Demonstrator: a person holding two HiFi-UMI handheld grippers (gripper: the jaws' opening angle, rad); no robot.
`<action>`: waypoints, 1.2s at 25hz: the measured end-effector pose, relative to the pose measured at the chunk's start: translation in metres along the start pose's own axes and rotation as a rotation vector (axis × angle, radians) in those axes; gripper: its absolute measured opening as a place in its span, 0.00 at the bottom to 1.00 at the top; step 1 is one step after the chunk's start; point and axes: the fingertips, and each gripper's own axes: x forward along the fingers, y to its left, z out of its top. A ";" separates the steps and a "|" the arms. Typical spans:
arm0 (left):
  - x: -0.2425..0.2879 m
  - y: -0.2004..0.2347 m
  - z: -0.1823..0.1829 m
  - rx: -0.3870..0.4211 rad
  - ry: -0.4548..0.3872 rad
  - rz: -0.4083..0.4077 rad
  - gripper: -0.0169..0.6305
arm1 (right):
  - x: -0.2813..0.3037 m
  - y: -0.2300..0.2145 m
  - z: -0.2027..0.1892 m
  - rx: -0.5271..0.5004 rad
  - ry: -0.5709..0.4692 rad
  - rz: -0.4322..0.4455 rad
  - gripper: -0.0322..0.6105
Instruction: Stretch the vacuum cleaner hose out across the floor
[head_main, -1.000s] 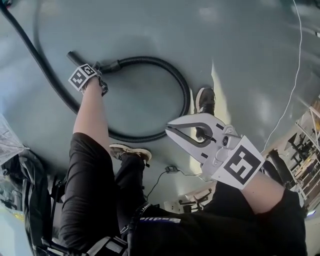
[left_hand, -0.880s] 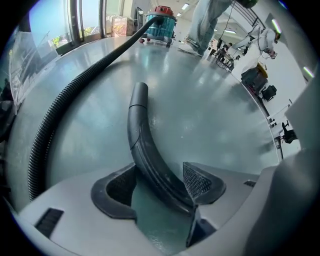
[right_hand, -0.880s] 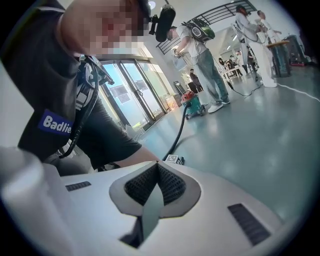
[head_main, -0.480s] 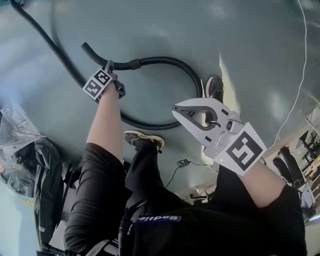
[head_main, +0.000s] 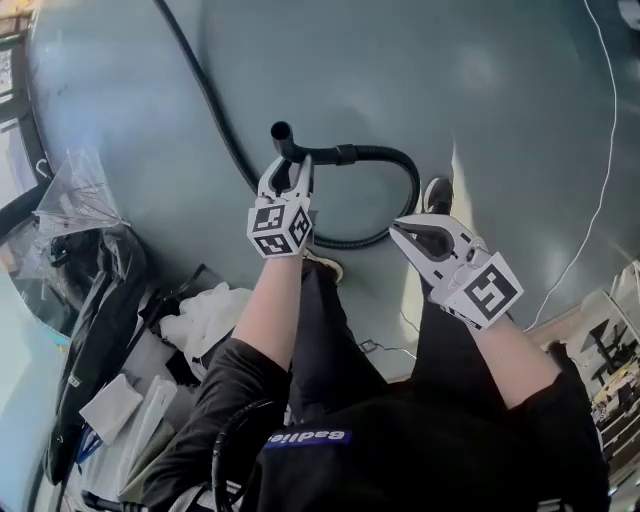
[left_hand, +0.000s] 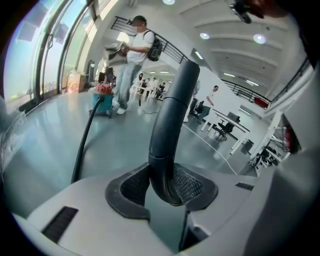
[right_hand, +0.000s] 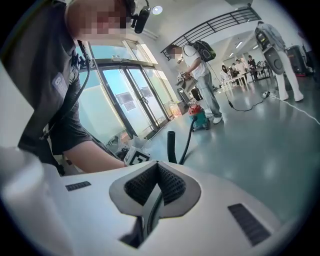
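Observation:
The black ribbed vacuum hose (head_main: 403, 164) lies in a loop on the grey floor and runs off toward the top left. Its smooth tube end (head_main: 281, 133) is lifted off the floor and sticks up between the pads of my left gripper (head_main: 288, 166), whose jaws are closing and press on it. In the left gripper view the tube (left_hand: 172, 115) rises straight out of the left gripper (left_hand: 167, 182). My right gripper (head_main: 401, 228) hangs shut and empty right of the loop. The right gripper view shows that gripper (right_hand: 157, 182) with the tube end (right_hand: 171, 147) upright beyond it.
Bags, plastic sheet and papers (head_main: 95, 300) pile up on the floor at the left. A thin white cable (head_main: 605, 130) runs along the right. My shoe (head_main: 437, 194) stands by the loop. A person (left_hand: 134, 55) stands near the red and teal vacuum cleaner (left_hand: 103, 95).
The left gripper has closed on the hose's tube end and raised it from the floor. The head view has swung, so the loop sits higher and smaller. The right gripper stayed shut.

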 end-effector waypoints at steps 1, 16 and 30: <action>-0.018 -0.017 0.014 0.050 -0.014 -0.022 0.26 | -0.003 0.006 0.009 0.003 -0.004 0.003 0.05; -0.251 -0.194 0.212 0.555 -0.130 -0.193 0.26 | -0.111 0.142 0.174 -0.141 -0.124 0.063 0.06; -0.408 -0.306 0.240 0.535 -0.353 0.058 0.26 | -0.246 0.177 0.160 -0.324 0.021 0.255 0.06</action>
